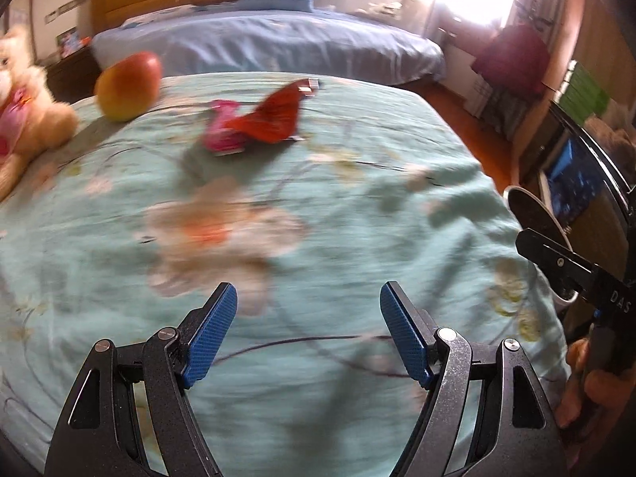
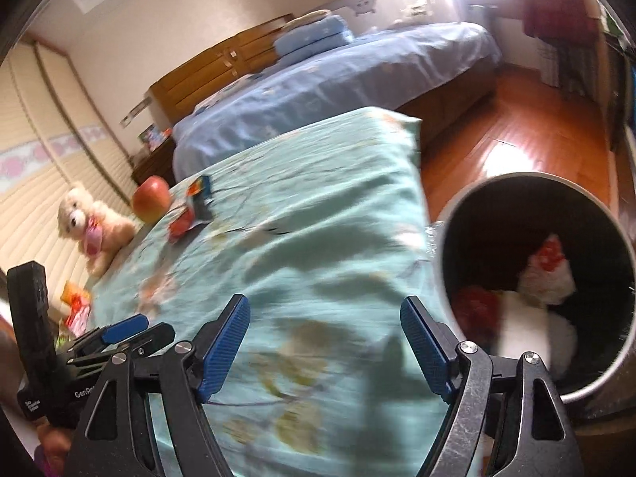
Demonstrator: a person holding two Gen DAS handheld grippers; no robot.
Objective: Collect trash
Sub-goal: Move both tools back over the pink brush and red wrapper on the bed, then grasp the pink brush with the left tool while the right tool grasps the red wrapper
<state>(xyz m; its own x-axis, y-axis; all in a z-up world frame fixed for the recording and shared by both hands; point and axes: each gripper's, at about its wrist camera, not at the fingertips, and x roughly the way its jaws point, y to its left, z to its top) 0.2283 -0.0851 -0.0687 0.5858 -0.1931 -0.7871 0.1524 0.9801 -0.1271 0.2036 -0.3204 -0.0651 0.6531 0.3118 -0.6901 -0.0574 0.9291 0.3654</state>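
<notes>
A red wrapper [image 1: 274, 117] and a pink wrapper [image 1: 224, 135] lie together on the teal floral bed cover [image 1: 318, 198], well ahead of my left gripper [image 1: 309, 294]. That gripper is open with nothing between its blue pads. In the right wrist view the same wrappers [image 2: 190, 210] lie far off at the left. My right gripper [image 2: 325, 306] hangs open and empty over the bed's near edge. Just to its right stands a round metal bin [image 2: 497, 218]. Crumpled red and white trash [image 2: 548, 274] lies inside the bin.
An apple [image 1: 129, 85] and a teddy bear [image 1: 28, 119] sit at the bed's far left. More colourful packets [image 2: 75, 306] lie by the wall. A second bed with blue bedding [image 1: 270, 43] stands behind. Wooden floor [image 2: 516, 135] runs to the right.
</notes>
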